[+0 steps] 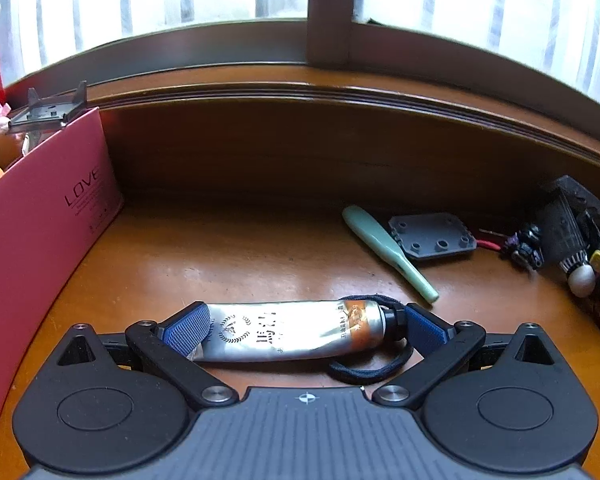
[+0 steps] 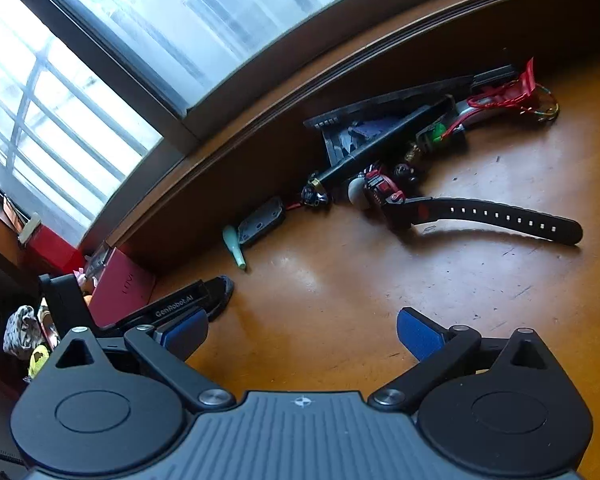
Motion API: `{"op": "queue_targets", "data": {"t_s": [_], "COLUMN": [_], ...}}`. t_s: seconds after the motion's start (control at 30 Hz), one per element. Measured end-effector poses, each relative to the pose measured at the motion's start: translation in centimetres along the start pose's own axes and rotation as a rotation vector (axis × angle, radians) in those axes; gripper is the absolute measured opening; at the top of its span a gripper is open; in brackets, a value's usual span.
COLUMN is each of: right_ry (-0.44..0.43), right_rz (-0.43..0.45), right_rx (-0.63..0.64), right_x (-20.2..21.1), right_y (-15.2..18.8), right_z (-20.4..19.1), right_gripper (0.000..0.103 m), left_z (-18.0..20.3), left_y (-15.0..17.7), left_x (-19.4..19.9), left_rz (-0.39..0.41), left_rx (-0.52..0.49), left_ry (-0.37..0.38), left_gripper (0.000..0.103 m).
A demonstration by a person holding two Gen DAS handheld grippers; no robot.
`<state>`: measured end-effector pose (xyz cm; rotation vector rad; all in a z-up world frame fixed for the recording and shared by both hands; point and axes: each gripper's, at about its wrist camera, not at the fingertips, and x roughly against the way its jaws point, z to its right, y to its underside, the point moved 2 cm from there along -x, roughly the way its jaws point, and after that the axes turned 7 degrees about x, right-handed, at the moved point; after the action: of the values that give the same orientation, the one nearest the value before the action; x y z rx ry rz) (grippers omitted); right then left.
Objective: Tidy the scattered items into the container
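A silver tube with a black cap lies crosswise on the wooden desk, right between the blue pads of my left gripper. The jaws stand spread wide, one pad at each end of the tube, not squeezing it. A black hair loop lies under the tube's cap end. The pink box marked LOVE stands at the left with small things inside. In the right wrist view my right gripper hangs open over bare wood, holding nothing. The pink box shows beyond the left gripper's body.
A mint-green handle and a grey plate lie by the desk's back wall. A shuttlecock sits in a clutter pile at the right. A black-strapped watch lies ahead of the right gripper. The window ledge rises behind.
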<state>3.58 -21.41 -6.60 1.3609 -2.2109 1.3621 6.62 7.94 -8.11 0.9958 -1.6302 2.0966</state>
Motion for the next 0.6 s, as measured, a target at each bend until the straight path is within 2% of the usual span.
{"op": "queue_targets", "data": {"t_s": [0.07, 0.13, 0.2, 0.27, 0.3, 0.37, 0.43, 0.5, 0.6], "right_ry": [0.001, 0.002, 0.005, 0.007, 0.008, 0.012, 0.015, 0.019, 0.022], "right_rz": [-0.01, -0.019, -0.022, -0.022, -0.021, -0.019, -0.02, -0.022, -0.029], "right_rx": [-0.004, -0.009, -0.01, -0.008, -0.006, -0.005, -0.01, -0.018, -0.024], "right_x": [-0.4, -0.7, -0.8, -0.8, -0.8, -0.6, -0.5, -0.4, -0.4], "right_y": [-0.1, -0.1, -0.1, 0.0, 0.0, 0.1, 0.2, 0.4, 0.6], "right_z": [0.2, 0.4, 0.4, 0.4, 0.3, 0.2, 0.3, 0.3, 0.4], "right_gripper": [0.101, 0.101, 0.101, 0.101, 0.101, 0.101, 0.101, 0.101, 0.101], "left_z": [-0.2, -0.2, -0.4, -0.7, -1.0, -1.5, -1.9, -2.3, -2.8], "left_y": [-0.1, -0.3, -0.6, -0.8, -0.8, -0.8, -0.8, -0.8, -0.8], "left_x": [0.3, 0.8, 1.3, 1.7, 1.8, 2.2, 2.5, 2.7, 2.3], "left_rz": [0.01, 0.024, 0.031, 0.018, 0.015, 0.013, 0.029, 0.055, 0.055], "left_rx": [0.001, -0.006, -0.004, 0.014, 0.023, 0.033, 0.048, 0.059, 0.061], "left_ry": [0.004, 0.011, 0.023, 0.035, 0.033, 0.029, 0.023, 0.013, 0.0], "left_gripper": [0.094, 0.074, 0.062, 0.062, 0.064, 0.076, 0.095, 0.102, 0.103]}}
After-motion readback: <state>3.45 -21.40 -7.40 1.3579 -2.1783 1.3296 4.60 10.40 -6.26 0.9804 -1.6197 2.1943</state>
